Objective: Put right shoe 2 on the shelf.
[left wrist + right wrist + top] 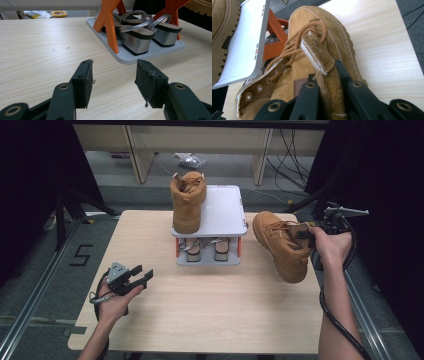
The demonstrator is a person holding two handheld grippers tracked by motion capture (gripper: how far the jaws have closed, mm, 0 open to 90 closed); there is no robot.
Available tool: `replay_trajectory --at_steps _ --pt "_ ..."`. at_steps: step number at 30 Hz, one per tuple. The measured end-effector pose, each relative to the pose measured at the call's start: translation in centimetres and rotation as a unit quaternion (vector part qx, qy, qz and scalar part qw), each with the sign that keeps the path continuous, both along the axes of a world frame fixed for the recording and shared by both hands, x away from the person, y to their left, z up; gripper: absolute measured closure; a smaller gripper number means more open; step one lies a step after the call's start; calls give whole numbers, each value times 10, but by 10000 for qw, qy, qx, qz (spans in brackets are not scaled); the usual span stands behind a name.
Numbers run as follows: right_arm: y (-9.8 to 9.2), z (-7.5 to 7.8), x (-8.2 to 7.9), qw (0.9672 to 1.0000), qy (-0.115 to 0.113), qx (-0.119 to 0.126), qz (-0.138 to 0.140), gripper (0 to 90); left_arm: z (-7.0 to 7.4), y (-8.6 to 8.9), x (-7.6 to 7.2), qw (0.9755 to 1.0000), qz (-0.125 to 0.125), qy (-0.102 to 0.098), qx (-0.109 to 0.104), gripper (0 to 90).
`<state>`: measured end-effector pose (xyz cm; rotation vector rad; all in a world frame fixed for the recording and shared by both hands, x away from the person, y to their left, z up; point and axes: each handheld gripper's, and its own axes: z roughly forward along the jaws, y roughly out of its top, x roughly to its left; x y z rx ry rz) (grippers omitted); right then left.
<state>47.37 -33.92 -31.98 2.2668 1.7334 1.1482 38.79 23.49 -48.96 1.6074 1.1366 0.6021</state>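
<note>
A tan boot (282, 246) was held by the right gripper (306, 234), whose jaws were pinched on the edge of the boot's collar, beside the tongue (315, 53). In the right gripper view the suede collar was seen clamped between the two black jaws, with the laces (298, 42) and the toe stretching away ahead of them. In the high view the boot was seen tilted, its sole turned away from the right hand (330, 245) and its toe pointing away from that gripper towards the two-tier rack (225, 207). Whether the boot's heel touched the table (210, 305) could not be told.

A second tan boot (187, 200) stood upright on the rack's white top shelf, well beyond the held boot from the right gripper. On the lower tray, between orange supports (110, 22), a pair of silver block-heeled sandals (140, 35) was stored.

The left gripper (137, 276) was held low over the table with its jaws spread apart and nothing between them; the sandals and the tray lay ahead of it and somewhat to its right.
</note>
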Motion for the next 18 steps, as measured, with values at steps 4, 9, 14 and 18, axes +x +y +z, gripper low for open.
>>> replay_trajectory --at_steps 4,9,14,18 --pt "1 3 2 9999 44 -140 -83 845 0 0 0 10000 -4 3 -2 470" --pt "2 7 4 9998 69 -105 -121 846 0 0 0 10000 -1 -7 2 470" --pt "5 9 6 9999 -25 -25 -128 845 0 0 0 10000 -14 -26 -23 470" --pt "7 12 8 9998 -160 113 -96 846 0 0 0 10000 -16 -23 -22 470"
